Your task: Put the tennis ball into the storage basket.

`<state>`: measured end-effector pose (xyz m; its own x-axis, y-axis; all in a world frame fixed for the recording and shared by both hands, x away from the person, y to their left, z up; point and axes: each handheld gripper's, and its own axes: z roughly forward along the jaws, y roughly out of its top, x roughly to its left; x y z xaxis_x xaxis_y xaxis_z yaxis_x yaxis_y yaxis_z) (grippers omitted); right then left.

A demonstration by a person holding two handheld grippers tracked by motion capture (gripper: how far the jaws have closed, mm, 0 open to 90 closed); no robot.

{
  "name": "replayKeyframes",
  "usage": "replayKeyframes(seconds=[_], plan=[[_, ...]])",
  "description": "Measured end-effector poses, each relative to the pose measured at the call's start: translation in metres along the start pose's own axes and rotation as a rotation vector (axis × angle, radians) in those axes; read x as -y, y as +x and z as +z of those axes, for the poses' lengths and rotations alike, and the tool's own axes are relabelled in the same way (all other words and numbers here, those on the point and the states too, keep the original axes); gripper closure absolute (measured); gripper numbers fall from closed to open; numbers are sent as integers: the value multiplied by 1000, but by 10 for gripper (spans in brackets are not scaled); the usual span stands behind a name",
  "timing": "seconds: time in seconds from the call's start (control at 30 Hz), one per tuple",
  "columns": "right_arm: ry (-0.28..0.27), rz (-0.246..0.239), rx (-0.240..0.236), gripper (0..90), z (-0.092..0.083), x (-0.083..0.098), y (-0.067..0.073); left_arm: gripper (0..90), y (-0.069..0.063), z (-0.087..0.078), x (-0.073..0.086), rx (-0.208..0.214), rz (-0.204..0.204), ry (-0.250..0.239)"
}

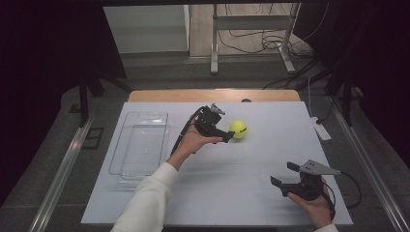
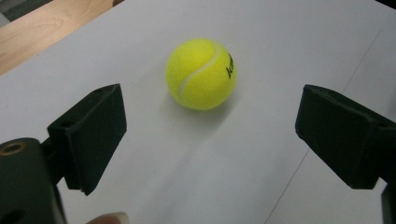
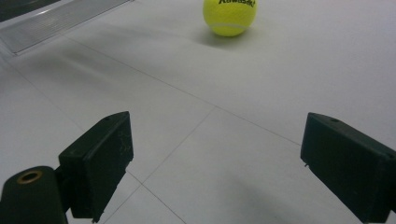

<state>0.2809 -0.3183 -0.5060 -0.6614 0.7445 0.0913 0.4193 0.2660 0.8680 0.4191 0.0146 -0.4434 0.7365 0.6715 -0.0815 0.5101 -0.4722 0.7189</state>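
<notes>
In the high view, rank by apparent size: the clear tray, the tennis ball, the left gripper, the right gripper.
1. clear tray
2. right gripper and left gripper: look alike; the right sits nearer the camera, so unranked
3. tennis ball

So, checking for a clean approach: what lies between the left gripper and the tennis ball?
Nothing: in the left gripper view, bare white table runs from the open left gripper to the tennis ball.

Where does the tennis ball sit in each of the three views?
High view: the tennis ball lies mid-table, just right of the open left gripper.
Left gripper view: upper centre, ahead of the spread jaws, untouched.
Right gripper view: top edge, right of centre, far ahead.
Shared landmark: the black lettering on the ball, beside its white seam.
</notes>
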Motion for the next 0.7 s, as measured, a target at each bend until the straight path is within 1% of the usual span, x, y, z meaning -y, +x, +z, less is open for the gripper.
replayKeyframes(seconds=[0.07, 0.27, 0.37, 0.43, 0.5, 0.7], plan=[[-1, -1, -2, 98, 0, 0, 0, 101, 0, 1, -2, 0, 6, 3], [-2, 0, -1, 99, 0, 0, 0, 102, 1, 4, -8, -2, 5, 9], [-1, 0, 0, 99, 0, 0, 0, 102, 1, 5, -9, -5, 5, 9], [-5, -2, 1, 102, 0, 0, 0, 102, 0, 7, -9, 2, 2, 12], [-7, -2, 0, 103, -1, 0, 0, 101, 0, 8, -10, -1, 9, 19], [-3, -3, 0, 103, 0, 0, 0, 102, 1, 11, -12, -1, 4, 21]])
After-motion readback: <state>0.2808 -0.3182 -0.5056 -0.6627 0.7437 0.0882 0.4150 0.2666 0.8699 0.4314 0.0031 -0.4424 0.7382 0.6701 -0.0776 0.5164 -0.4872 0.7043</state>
